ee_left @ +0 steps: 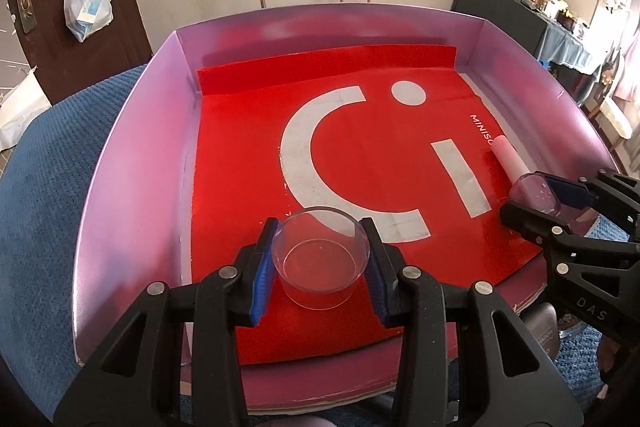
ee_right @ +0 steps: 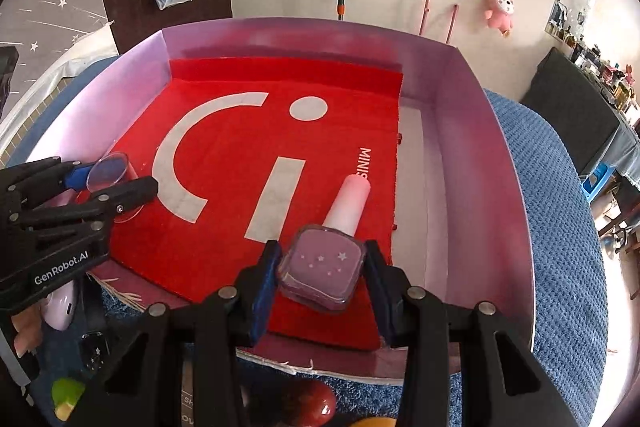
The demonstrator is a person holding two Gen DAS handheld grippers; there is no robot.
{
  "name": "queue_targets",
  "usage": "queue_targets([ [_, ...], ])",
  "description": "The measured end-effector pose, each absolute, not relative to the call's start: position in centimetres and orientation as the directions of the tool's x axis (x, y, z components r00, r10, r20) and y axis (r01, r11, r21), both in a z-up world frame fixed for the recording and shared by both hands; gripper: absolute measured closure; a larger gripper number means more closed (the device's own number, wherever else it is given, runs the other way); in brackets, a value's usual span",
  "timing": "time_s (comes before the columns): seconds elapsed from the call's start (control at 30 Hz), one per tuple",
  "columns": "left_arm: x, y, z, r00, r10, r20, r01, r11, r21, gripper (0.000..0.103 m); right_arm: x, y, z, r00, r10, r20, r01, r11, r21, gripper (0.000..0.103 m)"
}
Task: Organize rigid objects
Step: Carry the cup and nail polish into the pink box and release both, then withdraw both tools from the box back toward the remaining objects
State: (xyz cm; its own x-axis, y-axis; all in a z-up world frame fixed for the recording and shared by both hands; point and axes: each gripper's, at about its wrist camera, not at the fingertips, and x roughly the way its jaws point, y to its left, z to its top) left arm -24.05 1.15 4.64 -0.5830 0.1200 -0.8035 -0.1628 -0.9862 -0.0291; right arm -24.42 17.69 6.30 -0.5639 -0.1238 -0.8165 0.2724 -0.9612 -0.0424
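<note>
My left gripper (ee_left: pixel 320 259) is shut on a clear glass cup (ee_left: pixel 320 257), held upright over the near left part of the red mat (ee_left: pixel 248 155) inside the pink tray (ee_left: pixel 132 163). My right gripper (ee_right: pixel 322 273) is shut on a purple nail polish bottle (ee_right: pixel 322 275) with a long pale pink cap (ee_right: pixel 348 203), held flat over the mat's near right part. The right gripper (ee_left: pixel 536 199) with the bottle (ee_left: pixel 534 189) shows at the right of the left wrist view. The left gripper (ee_right: pixel 108 183) with the cup (ee_right: pixel 108 173) shows at the left of the right wrist view.
The tray (ee_right: pixel 472 163) lies on a blue knitted cloth (ee_right: pixel 560 227). Outside its near edge lie a white earbud case (ee_right: pixel 60 307), a green thing (ee_right: pixel 68 393), a red ball (ee_right: pixel 314 405) and a small dark bottle (ee_right: pixel 94 349). A door and wall stand behind.
</note>
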Motion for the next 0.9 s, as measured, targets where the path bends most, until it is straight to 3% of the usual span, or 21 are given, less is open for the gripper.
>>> queue_targets([
  [0.1, -24.1, 1.2, 4.7, -0.584, 0.127, -0.802, -0.170, -0.985, -0.031, 0.061, -24.5, 17.7, 6.3, -0.563, -0.123, -0.817, 0.274, -0.961, -0.044, 0.059],
  [0.17, -24.0, 1.2, 4.8, -0.596, 0.114, -0.795, -0.165, -0.986, -0.018, 0.046, -24.5, 17.6, 6.3, -0.564, -0.125, -0.816, 0.273, -0.961, -0.041, 0.058],
  [0.2, -23.8, 1.3, 4.9, -0.606, 0.108, -0.788, -0.163, -0.987, -0.010, 0.045, -24.5, 17.7, 6.4, -0.564, -0.128, -0.816, 0.274, -0.961, -0.038, 0.058],
  [0.83, -21.8, 0.9, 7.2, -0.672, 0.097, -0.734, -0.139, -0.990, -0.003, 0.035, -23.2, 17.7, 7.8, -0.591, -0.160, -0.791, 0.277, -0.961, -0.013, 0.046],
  [0.9, -21.2, 0.8, 7.7, -0.686, 0.093, -0.722, -0.135, -0.991, 0.000, 0.035, -22.8, 17.8, 8.3, -0.605, -0.158, -0.781, 0.274, -0.962, -0.018, 0.037],
])
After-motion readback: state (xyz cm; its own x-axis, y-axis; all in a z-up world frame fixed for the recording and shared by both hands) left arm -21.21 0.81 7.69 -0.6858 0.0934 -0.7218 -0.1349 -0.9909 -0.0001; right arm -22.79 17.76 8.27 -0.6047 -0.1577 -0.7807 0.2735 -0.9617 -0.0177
